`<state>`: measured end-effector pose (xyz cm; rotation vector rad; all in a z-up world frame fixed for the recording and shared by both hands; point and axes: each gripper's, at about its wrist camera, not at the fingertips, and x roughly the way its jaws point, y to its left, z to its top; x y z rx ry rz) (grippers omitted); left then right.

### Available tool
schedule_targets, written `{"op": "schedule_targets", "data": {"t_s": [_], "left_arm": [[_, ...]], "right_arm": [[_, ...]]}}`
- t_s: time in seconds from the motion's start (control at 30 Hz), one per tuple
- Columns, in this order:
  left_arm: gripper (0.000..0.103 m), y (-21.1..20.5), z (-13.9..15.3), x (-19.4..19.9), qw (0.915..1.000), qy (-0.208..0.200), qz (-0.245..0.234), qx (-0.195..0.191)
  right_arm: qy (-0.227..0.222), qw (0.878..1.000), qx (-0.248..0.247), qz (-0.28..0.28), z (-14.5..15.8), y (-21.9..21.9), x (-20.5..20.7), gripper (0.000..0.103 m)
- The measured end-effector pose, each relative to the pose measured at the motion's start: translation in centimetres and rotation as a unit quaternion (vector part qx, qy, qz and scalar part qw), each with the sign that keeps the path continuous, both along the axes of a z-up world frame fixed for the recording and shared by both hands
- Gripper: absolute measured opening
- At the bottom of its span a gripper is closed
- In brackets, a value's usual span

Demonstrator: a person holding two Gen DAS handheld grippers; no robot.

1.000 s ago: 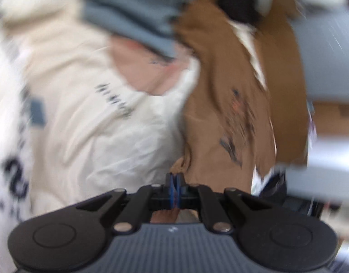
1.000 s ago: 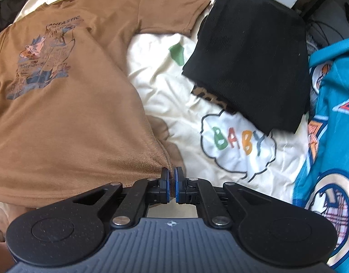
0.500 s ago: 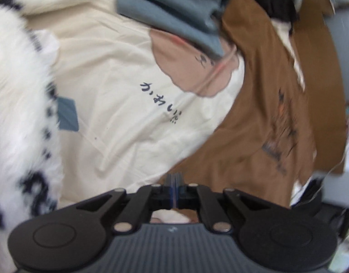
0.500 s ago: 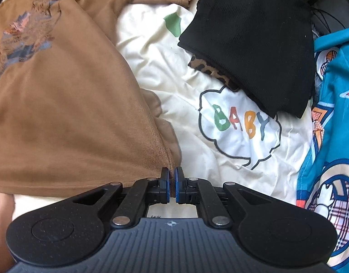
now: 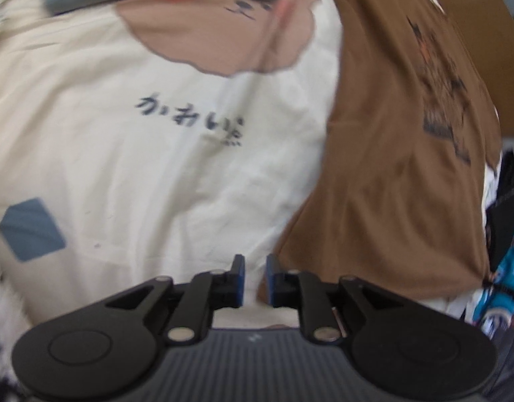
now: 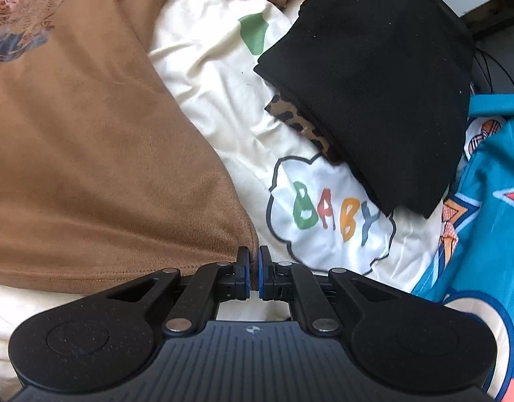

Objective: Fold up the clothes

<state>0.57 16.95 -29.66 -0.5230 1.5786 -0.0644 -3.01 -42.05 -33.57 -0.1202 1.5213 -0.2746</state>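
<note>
Your right gripper (image 6: 253, 273) pinches brown T-shirt (image 6: 99, 140) hem corner, lower centre of frame, keeping hem taut. Your left gripper (image 5: 254, 279) fingers have just been opening, nothing between them, shirt corner released onto cream printed sheet (image 5: 149, 174).

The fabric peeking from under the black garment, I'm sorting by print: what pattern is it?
Leopard print, brown with dark spots; clearest in the right wrist view.

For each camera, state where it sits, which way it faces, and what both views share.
Left wrist: sits behind the left tool, faces steeply down at a cream sheet; its jaws, just opened, hold nothing.
Right wrist: sits behind the right tool, faces steeply down; jaws pinch the brown T-shirt corner beside a black garment.
Shared: the brown T-shirt and cream sheet.
</note>
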Motion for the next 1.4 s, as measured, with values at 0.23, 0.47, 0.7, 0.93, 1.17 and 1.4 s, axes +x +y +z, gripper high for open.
{"op": "schedule_targets", "data": {"t_s": [0.23, 0.47, 0.7, 0.93, 1.17, 1.4], "left_arm": [[0.030, -3.8, -1.1, 0.0, 0.9882, -0.042, -0.146, 0.021], [0.034, -5.4, -2.7, -0.1, 0.9786, -0.047, -0.198, 0.031], [0.037, -6.0, -2.8, -1.0, 0.9744, -0.078, -0.208, 0.034], [0.002, -4.6, -2.7, -1.2, 0.9815, -0.046, -0.185, 0.021], [0.002, -2.0, 2.6, -1.3, 0.9886, -0.048, -0.142, 0.001], [0.002, -0.4, 9.8, 0.3, 0.9878, -0.097, -0.116, -0.037]], "right_arm": [[0.013, 1.000, 0.001, 0.007, -1.3, -0.1, 0.5, 0.002], [0.012, 1.000, 0.005, 0.008, -1.6, -0.3, 0.2, 0.002], [0.012, 1.000, 0.010, 0.009, -1.6, -0.4, 0.3, 0.002], [0.003, 1.000, 0.022, -0.007, -0.6, -0.7, -0.3, 0.002], [-0.026, 0.997, 0.055, -0.038, 2.5, -1.0, -1.8, 0.002], [-0.067, 0.986, 0.122, -0.090, 6.6, -2.1, -3.3, 0.002]]}}
